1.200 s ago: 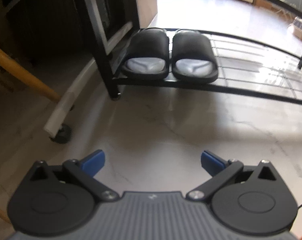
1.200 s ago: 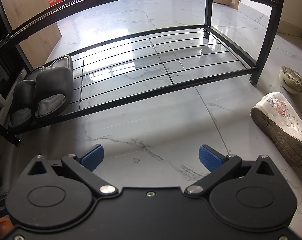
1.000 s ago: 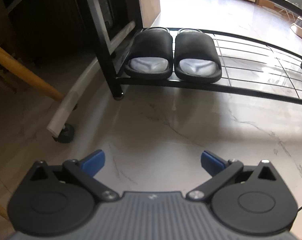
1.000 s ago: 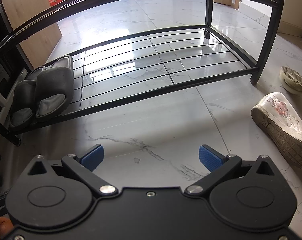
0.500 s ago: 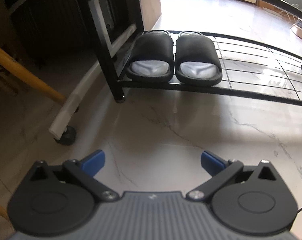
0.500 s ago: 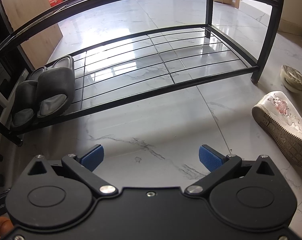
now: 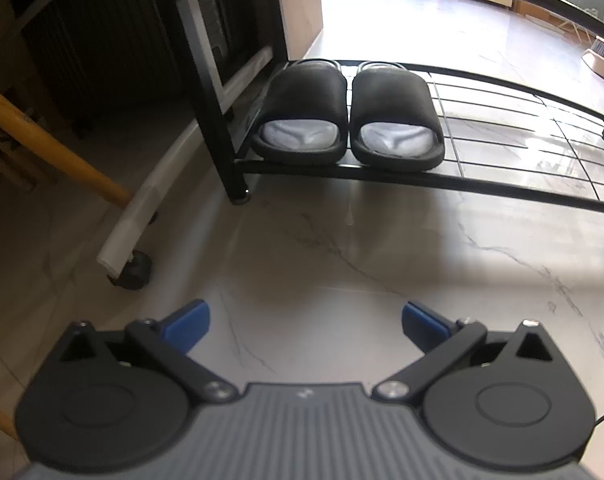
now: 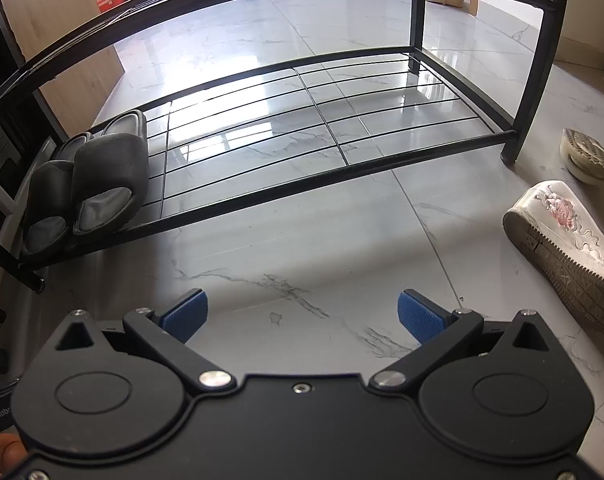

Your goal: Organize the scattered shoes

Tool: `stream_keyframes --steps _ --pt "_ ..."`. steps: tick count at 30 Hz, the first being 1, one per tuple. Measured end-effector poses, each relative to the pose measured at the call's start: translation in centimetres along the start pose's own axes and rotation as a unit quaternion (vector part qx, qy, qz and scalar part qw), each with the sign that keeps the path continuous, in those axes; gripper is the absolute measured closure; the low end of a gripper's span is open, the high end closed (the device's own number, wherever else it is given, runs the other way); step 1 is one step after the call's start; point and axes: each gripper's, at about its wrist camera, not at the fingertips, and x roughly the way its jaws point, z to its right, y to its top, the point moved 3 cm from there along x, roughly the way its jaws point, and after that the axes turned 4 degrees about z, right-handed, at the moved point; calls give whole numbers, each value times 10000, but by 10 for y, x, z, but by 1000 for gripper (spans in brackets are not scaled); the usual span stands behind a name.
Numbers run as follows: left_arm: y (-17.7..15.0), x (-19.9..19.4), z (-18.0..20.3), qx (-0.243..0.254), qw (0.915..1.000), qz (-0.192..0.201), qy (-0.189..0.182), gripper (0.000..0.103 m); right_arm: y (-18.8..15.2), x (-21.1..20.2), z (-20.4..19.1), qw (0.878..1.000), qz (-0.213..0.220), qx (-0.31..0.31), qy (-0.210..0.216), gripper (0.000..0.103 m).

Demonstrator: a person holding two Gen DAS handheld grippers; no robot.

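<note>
In the left wrist view, a yellow pole (image 7: 50, 148) crossed the left edge and a white bar on a caster (image 7: 132, 270) lay just right of it. At upper centre the two slides (image 7: 348, 114) sat side by side, touching, heels toward the camera, at the left end of the rack (image 7: 502, 188); packing them into that corner probably left the remaining wires free for other pairs. The left gripper (image 7: 305, 322) hung at lower centre over bare floor (image 7: 342, 248), its blue pads spread wide and nothing between them.

In the right wrist view the same slides showed at the left edge on the rack's low shelf, with the shelf bare through the middle and right of the frame. The right gripper (image 8: 300, 314) was likewise spread and empty at lower centre. At the right edge a white sneaker (image 8: 570, 240) lay tipped on its side on the floor, sole toward the camera, and another sole-up shoe (image 8: 590, 156) lay above it near the rack's right leg. Those seemed the next to shelve.
</note>
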Motion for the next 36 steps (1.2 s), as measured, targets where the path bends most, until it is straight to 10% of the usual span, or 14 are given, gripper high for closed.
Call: stream_keyframes --steps 22,36 --pt "15 -38 62 405 9908 752 -1046 1 21 -26 50 9924 488 989 -539 0" --pt "42 -71 159 775 9788 749 -1739 1 36 -67 143 9471 1180 2839 -925 0"
